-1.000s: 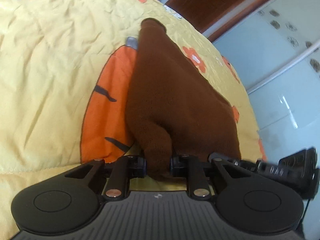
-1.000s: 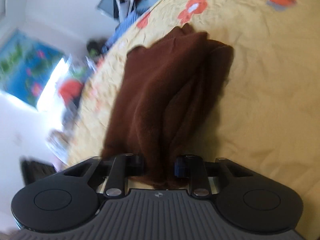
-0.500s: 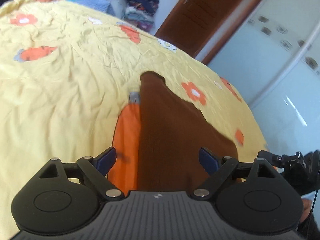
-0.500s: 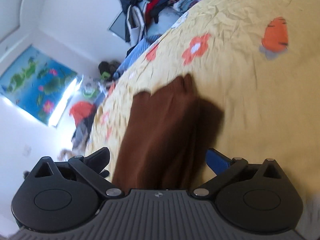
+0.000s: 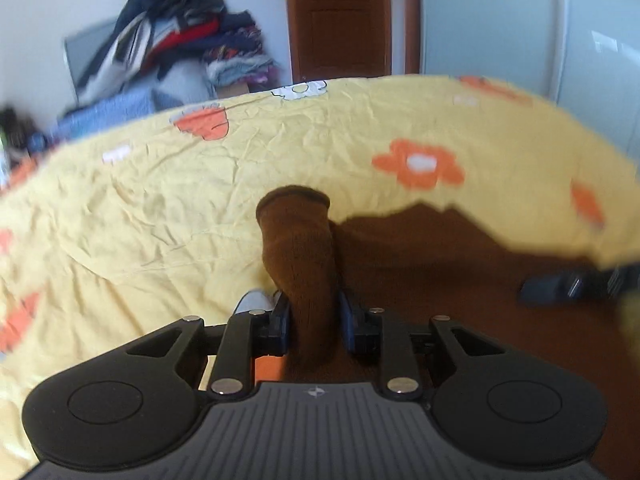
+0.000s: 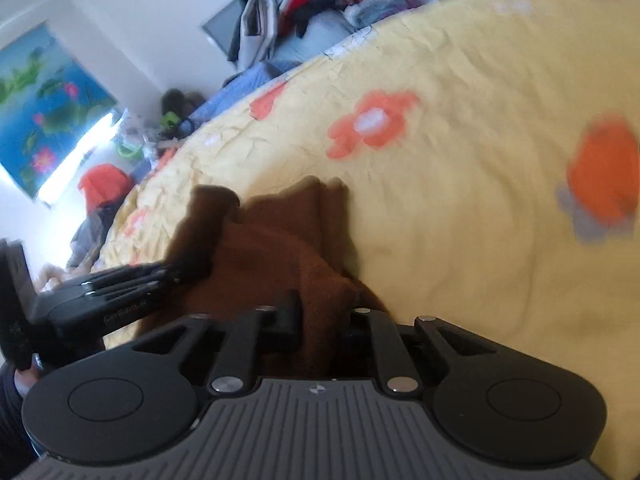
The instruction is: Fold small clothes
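Both grippers have let go of the brown garment [image 5: 420, 264], shifted along it and just clamped down again on fresh spots. Half a second back both sets of jaws stood wide with the knit lying flat on the bed [image 5: 160, 220] between them; now they have closed in. The left gripper [image 5: 314, 322] pinches a narrow tube of the knit, a sleeve or leg [image 5: 298, 236] by the look of it, whose cuffed end juts out beyond the jaws. The right gripper [image 6: 320, 326] bites a bunched fold of the same brown cloth [image 6: 280, 248], with the left tool visible just beside it on the left of that view. The bulk of the garment lies on the yellow flowered bedspread [image 6: 460, 220], spread toward the right in the left view.

Risks from here. The right grip looks to hold several thick layers, so a pull may drag only the top layer and the fold slips crooked. The left holds one thin tube; if the two hands move at different paces, the knit stretches or twists instead of folding flat. The soft, creased bedspread may ruck up under the cloth. Also new: the clothes pile [image 5: 176, 40] and door [image 5: 336, 16] now sit ahead of the left camera.
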A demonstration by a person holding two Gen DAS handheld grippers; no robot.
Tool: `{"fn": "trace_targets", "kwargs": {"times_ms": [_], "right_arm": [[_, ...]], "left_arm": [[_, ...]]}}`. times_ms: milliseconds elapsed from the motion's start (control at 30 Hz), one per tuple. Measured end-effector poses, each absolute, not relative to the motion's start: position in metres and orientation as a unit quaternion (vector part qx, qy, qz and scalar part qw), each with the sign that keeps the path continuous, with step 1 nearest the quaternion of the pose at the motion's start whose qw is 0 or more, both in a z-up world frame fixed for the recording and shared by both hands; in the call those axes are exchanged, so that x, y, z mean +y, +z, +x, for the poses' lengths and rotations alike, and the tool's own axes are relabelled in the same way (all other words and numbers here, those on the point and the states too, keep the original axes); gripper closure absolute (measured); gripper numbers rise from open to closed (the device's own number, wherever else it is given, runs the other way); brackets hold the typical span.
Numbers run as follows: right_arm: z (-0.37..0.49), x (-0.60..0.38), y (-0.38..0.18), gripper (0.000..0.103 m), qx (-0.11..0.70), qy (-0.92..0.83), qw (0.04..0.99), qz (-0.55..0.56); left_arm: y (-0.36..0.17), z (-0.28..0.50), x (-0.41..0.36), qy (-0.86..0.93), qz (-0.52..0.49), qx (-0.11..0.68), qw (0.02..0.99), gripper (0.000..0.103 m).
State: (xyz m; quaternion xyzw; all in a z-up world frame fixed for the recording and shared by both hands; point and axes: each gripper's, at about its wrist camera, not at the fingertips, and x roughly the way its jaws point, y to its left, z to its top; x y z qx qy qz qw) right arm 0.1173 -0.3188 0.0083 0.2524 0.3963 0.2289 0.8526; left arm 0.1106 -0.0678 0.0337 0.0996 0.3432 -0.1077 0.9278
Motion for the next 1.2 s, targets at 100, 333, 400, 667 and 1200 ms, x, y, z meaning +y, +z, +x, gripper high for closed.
{"fn": "trace_targets", "kwargs": {"times_ms": [100,333,400,667,1200], "right_arm": [[0.107,-0.334,0.015,0.054,0.394,0.223,0.838,0.303],[0.107,-0.335,0.039,0.07,0.379,0.235,0.848,0.287],[0.112,-0.326,0.034,0.09,0.405,0.237,0.84,0.271],[0.089,-0.356,0.011,0.091,0.405,0.214,0.835,0.305],[0.129,-0.276,0.026,0.033,0.42,0.258,0.827,0.272]], "left_arm": [[0.041,0.088,-0.06,-0.104,0.099,0.312,0.939,0.056],[0.056,0.044,-0.05,-0.116,0.103,0.255,0.954,0.014],[0.054,0.045,-0.053,-0.114,0.103,0.266,0.952,0.014],[0.043,0.037,-0.049,-0.148,0.062,0.303,0.939,0.014],[0.033,0.036,-0.078,-0.174,0.055,0.326,0.928,0.008]]}}
